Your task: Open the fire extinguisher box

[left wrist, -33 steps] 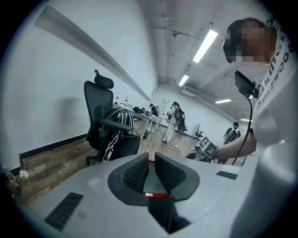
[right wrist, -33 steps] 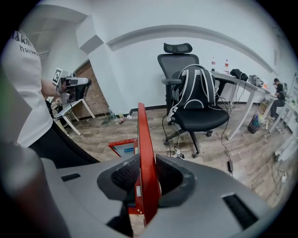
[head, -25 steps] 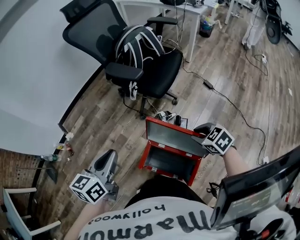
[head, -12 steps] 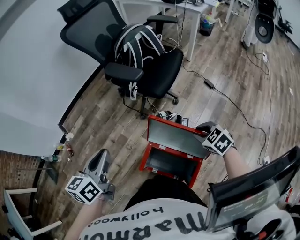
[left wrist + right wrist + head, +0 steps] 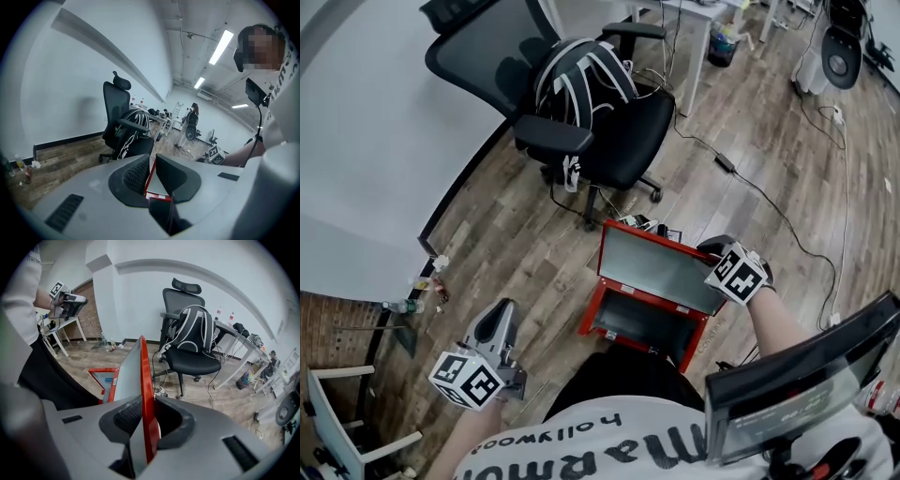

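Two jaws of the right gripper (image 5: 143, 416) have just been closing and pinch the red edge of the lid (image 5: 661, 272), raised upright over the fire extinguisher box (image 5: 591, 317) on the floor at the person's feet. That thin corner hold could slip, I'd guess, dropping the lid shut. The left gripper (image 5: 151, 165) hangs aside, barely parted, empty. The box looks bare inside; beyond, a backpack (image 5: 581, 80) on the office chair (image 5: 628, 141) hides its contents

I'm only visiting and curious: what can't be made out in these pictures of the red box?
Box interior, head view: dim, near edge hidden by the person's body.
Items by the wall, head view: too small to identify.
Lid's outer face, right gripper view: seen almost edge-on.
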